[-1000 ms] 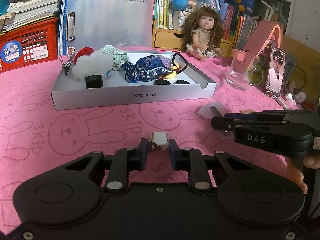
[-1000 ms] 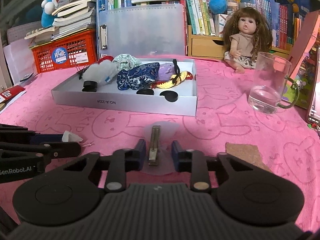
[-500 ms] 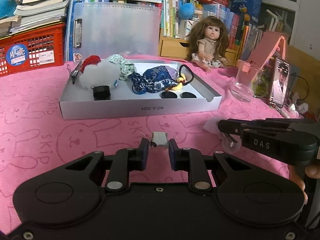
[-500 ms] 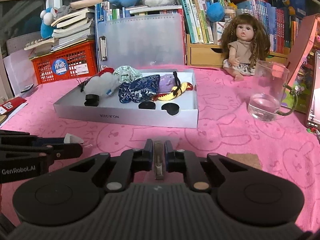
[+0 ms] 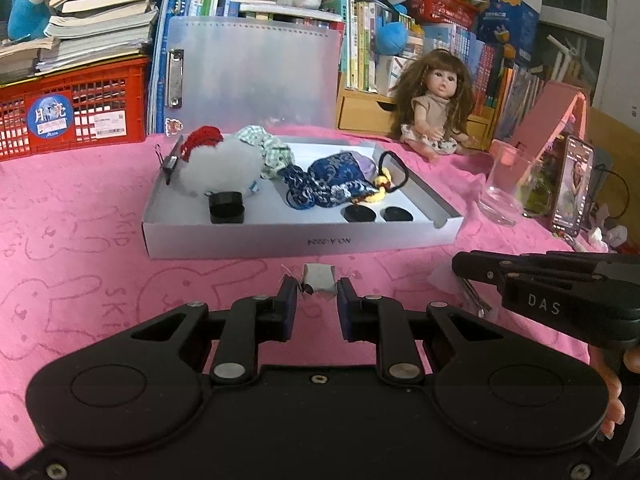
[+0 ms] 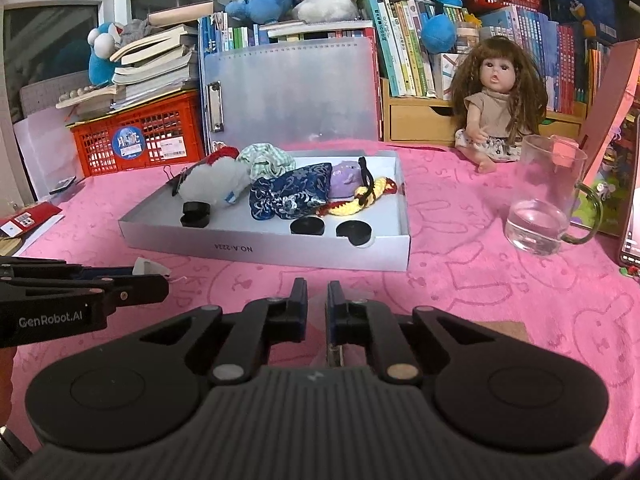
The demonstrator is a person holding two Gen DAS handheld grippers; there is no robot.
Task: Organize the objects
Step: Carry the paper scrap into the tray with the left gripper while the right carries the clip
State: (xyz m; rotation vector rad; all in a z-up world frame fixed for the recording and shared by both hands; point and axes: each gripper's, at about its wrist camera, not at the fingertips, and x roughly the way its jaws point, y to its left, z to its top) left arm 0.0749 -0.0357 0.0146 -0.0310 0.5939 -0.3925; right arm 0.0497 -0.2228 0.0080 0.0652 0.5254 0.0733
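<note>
The left gripper is pinching a small white folded scrap between its jaws, which are standing as close as the scrap allows, just above the pink desk. The right gripper is sitting with its jaws nearly touching, clamped on a slim metal clip in a clear sleeve that is poking down between them; those jaws have just been closing on it. Beyond both tools, a shallow white box is lying on the desk, holding a fluffy white plush, a blue brocade pouch and black round lids. A glass mug and a doll are sitting off to the right.
</note>
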